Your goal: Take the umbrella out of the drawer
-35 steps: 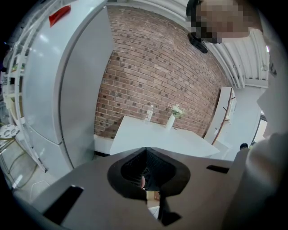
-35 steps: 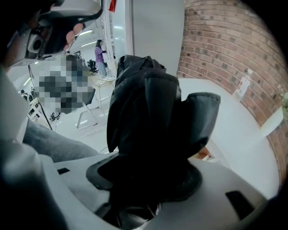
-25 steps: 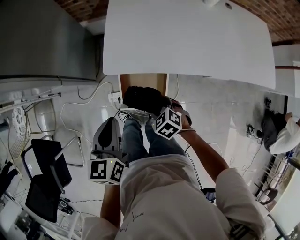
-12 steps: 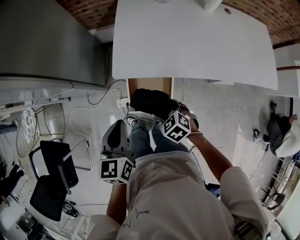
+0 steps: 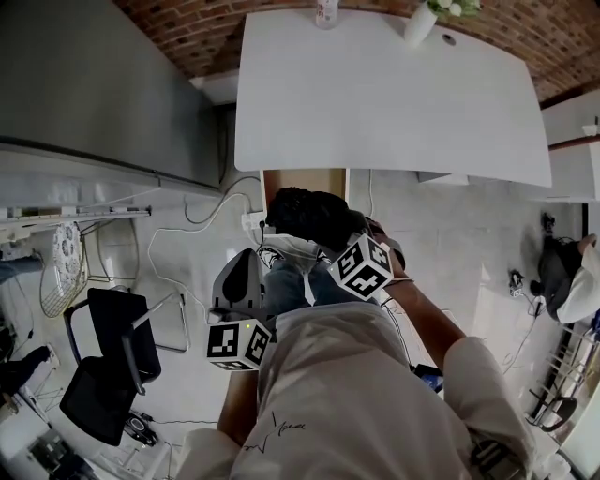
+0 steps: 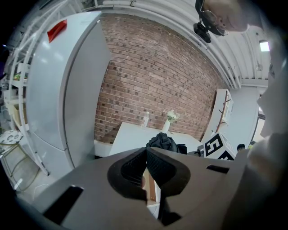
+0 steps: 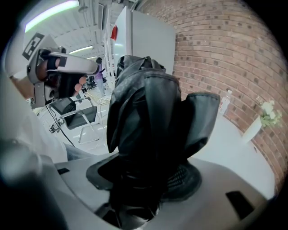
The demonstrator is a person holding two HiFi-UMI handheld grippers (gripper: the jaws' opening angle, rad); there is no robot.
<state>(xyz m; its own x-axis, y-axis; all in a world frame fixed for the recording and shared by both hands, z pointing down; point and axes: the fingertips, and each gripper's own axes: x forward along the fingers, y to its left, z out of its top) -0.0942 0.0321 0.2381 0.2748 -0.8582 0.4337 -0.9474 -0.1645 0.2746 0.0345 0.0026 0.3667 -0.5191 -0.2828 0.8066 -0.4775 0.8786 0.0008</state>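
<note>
A black folded umbrella [image 5: 307, 212] is clamped in my right gripper [image 5: 334, 240], held up above the person's legs in front of the white table [image 5: 394, 94]. In the right gripper view the umbrella [image 7: 148, 112] fills the middle, its fabric bulging out of the right gripper [image 7: 148, 179], whose jaws stand wide around it. The wooden drawer unit [image 5: 305, 180] shows under the table's near edge. My left gripper [image 5: 242, 262] hangs left of the umbrella, apart from it. In its own view the left gripper [image 6: 146, 155] has its pads together and nothing between them, with the umbrella [image 6: 163, 142] just beyond.
A bottle [image 5: 325, 11] and a vase [image 5: 419, 21] stand at the table's far edge by the brick wall. A tall grey cabinet [image 5: 94, 84] is on the left, a black chair [image 5: 103, 366] at lower left. Cables lie on the floor. Another person [image 5: 562, 272] is at the far right.
The right gripper has risen with the umbrella in it, and the left gripper has risen a little. The head view now takes in more of the table and brick wall.
</note>
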